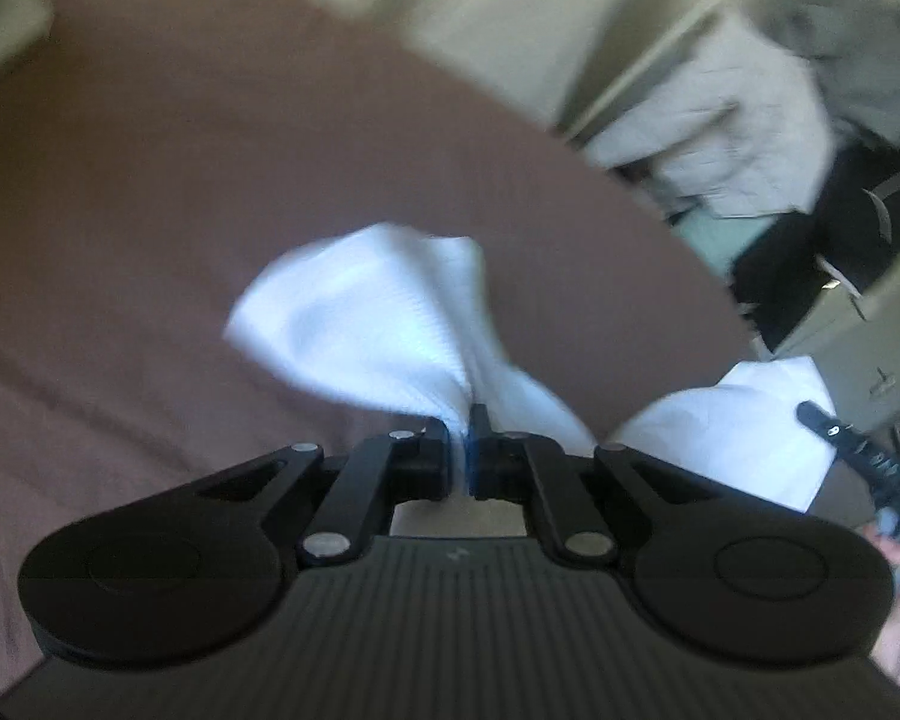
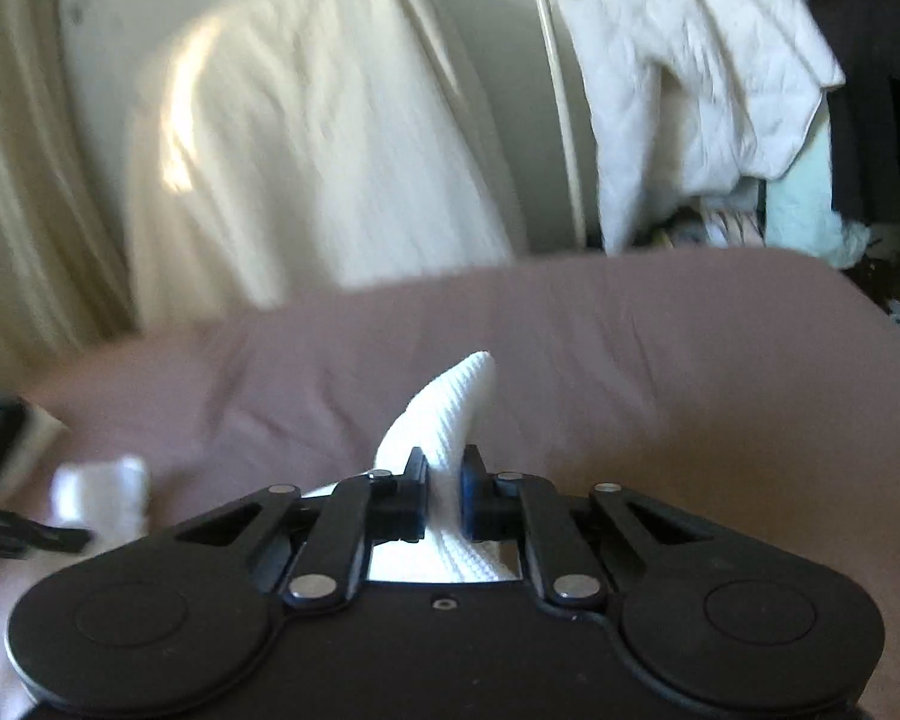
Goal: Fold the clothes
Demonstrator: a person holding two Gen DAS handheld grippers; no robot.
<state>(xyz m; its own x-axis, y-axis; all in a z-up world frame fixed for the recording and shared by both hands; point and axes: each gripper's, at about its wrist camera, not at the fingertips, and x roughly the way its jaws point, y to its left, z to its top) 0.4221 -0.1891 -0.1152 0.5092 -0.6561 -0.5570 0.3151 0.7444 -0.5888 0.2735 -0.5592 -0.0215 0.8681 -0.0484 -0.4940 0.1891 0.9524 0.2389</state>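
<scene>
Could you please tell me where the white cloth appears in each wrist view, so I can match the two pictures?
Left wrist: white cloth fans out at centre, pinched in the left gripper; more of it shows lower right.
Right wrist: a narrow tongue of it rises at lower centre, pinched in the right gripper; another blurred part lies at lower left.
Shared landmark: the mauve sheet beneath the cloth.

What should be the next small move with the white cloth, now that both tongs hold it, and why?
Probably draw the two apart to stretch it flat. The left tongs and right tongs are each shut on a bunched part of the white cloth, which looks raised above the brown bed sheet, so no clean fold line shows yet.
</scene>
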